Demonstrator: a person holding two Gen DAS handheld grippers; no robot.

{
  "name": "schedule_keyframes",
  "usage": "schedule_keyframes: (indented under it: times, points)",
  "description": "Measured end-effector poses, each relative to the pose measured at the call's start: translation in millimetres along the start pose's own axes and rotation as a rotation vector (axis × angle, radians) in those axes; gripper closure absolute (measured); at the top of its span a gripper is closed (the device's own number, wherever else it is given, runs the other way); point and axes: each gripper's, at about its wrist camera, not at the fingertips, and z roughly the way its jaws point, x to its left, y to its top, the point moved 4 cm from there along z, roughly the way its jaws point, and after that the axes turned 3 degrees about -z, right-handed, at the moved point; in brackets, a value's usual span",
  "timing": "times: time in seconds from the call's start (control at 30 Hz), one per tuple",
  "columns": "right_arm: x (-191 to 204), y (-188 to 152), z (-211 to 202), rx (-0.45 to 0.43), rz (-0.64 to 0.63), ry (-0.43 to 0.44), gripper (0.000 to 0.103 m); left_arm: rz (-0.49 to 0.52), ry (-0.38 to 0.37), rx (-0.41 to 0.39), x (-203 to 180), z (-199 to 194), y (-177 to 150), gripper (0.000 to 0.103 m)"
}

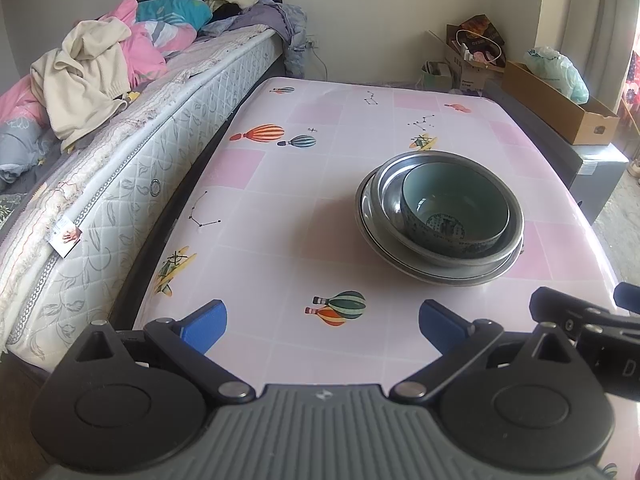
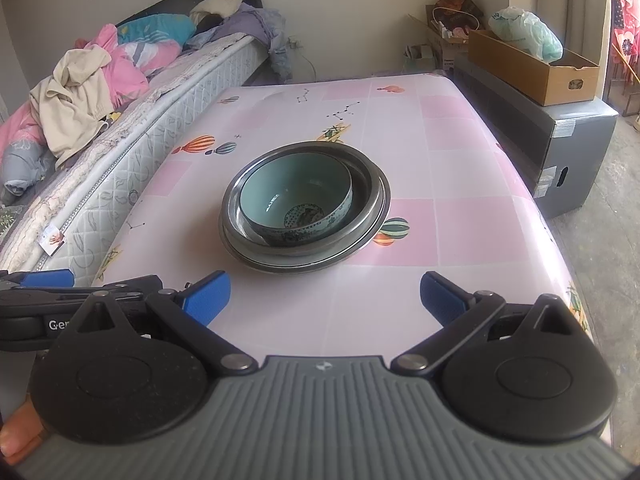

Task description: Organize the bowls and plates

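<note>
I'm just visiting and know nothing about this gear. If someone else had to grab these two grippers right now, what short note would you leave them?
Left gripper: open, holding nothing, short of the dishes.
Right gripper: open, holding nothing, also short of the dishes.
Dishes: one stack on the pink table. A green bowl sits inside a metal bowl, which rests on a plate.
Done: these pieces are already nested together.
Left: no other plates or bowls show in either view, so probably little remains; the green bowl sits off-centre and might want straightening.
</note>
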Motion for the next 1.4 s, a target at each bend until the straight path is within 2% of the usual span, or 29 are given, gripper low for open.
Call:
schedule_keyframes:
  times: [1.4]
  points:
    - [0.7,-1.2,-0.8,0.004,0.000,-0.001,0.001,-0.006,-0.001,0.007,2.6,2.2,-5.2,0.000]
